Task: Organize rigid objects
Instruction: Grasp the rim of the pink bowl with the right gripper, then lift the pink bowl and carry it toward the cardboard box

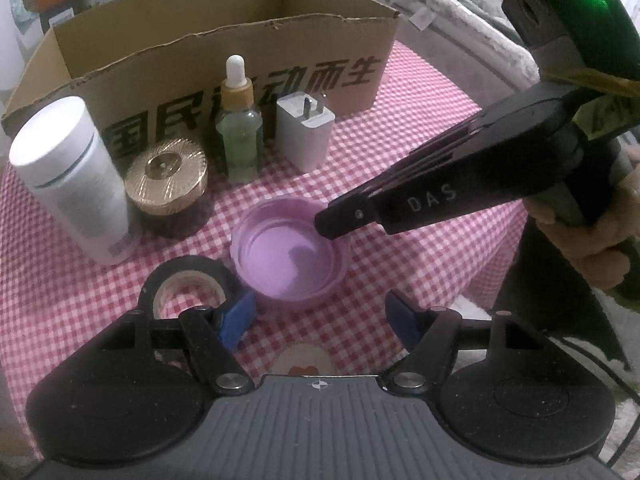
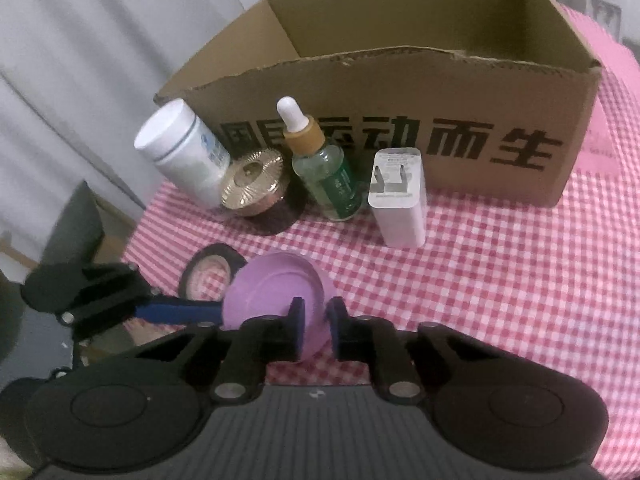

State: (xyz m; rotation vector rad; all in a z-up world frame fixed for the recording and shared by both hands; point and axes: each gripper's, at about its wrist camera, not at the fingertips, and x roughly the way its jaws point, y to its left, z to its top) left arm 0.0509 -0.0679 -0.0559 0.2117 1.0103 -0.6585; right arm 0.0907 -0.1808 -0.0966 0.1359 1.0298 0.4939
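Purple lid [image 2: 276,292] pinched by the right gripper [image 2: 315,332].
Left gripper [image 1: 320,316] – jaws wide, holding nothing – beside the black tape roll [image 1: 188,280].

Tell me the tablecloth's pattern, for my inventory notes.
Pink-and-white checked tablecloth, clearest in the right wrist view.

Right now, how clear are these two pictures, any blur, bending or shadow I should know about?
Left wrist view: fisheye bows the cardboard box rim; the purple lid is sharp, with a shadow inside under the right gripper. Right wrist view: softer overall, dimmer corners, box lettering still legible.
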